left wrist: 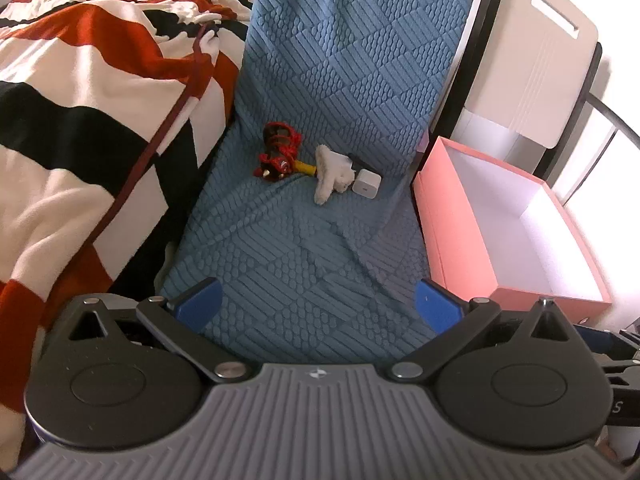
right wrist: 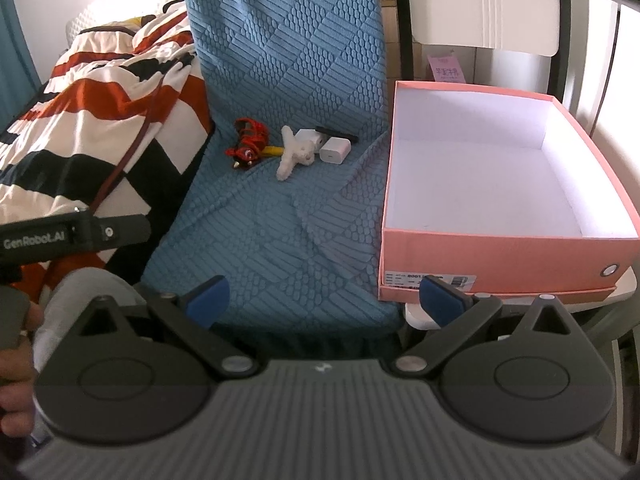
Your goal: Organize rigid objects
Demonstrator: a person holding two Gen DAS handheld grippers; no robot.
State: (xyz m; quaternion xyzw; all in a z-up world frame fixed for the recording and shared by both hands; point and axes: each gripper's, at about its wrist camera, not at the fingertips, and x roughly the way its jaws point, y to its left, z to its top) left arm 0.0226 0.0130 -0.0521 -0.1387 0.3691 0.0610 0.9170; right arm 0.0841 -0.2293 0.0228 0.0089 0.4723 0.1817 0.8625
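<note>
A small pile lies on the blue textured cloth (left wrist: 312, 240): a red toy (left wrist: 277, 156) with a yellow piece, a white fluffy toy (left wrist: 330, 174), a white charger cube (left wrist: 366, 184) and a dark flat item behind it. The right wrist view shows the same red toy (right wrist: 249, 145), white fluffy toy (right wrist: 294, 152), charger cube (right wrist: 335, 151) and a second white block (right wrist: 308, 138). A pink box (right wrist: 492, 256), white inside and empty, stands right of the cloth; it shows as pink box (left wrist: 448, 216) in the left view. My left gripper (left wrist: 318, 304) and right gripper (right wrist: 324, 300) are open, well short of the pile.
A red, black and white striped blanket (left wrist: 80, 120) lies left of the cloth. A white chair back (left wrist: 536, 52) with black metal frame rises behind the box. The left gripper's body (right wrist: 72, 232) and a hand (right wrist: 16, 360) show at the right view's left edge.
</note>
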